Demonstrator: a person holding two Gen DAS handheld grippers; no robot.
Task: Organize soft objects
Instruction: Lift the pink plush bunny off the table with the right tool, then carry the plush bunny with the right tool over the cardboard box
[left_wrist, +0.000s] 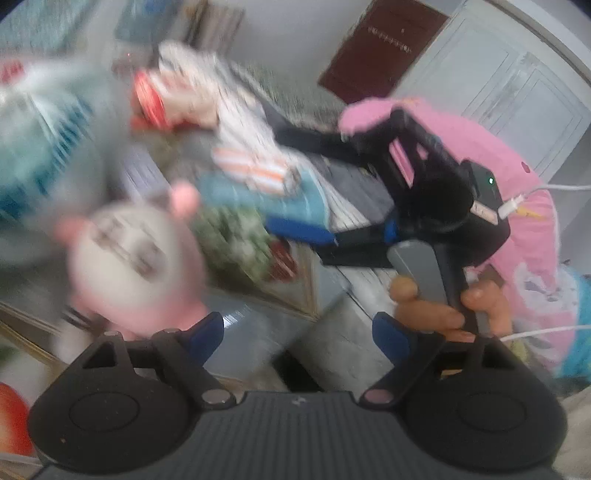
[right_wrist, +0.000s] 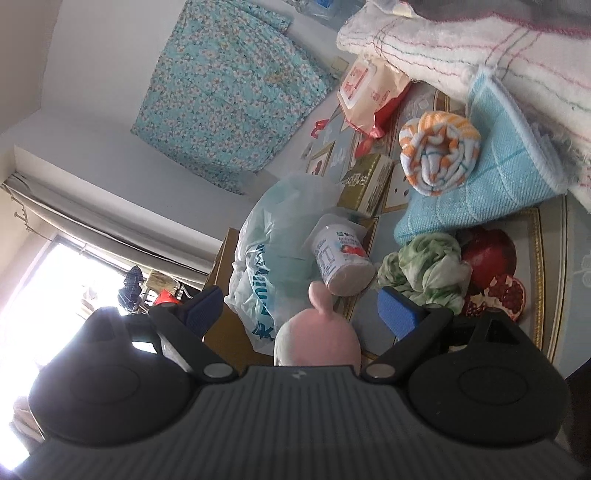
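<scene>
Both tongs wide and empty: left tongs (left_wrist: 297, 334) near the pink plush (left_wrist: 136, 258), right tongs (right_wrist: 301, 304) over it, likely lining up a grab.

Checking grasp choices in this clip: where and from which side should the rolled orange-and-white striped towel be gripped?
Grip the rolled towel across the middle of its round body, one pad on each curved side, coming from the open tabletop side near the gold box. It rests on the blue towel, with the white blanket crowding its far side.
</scene>
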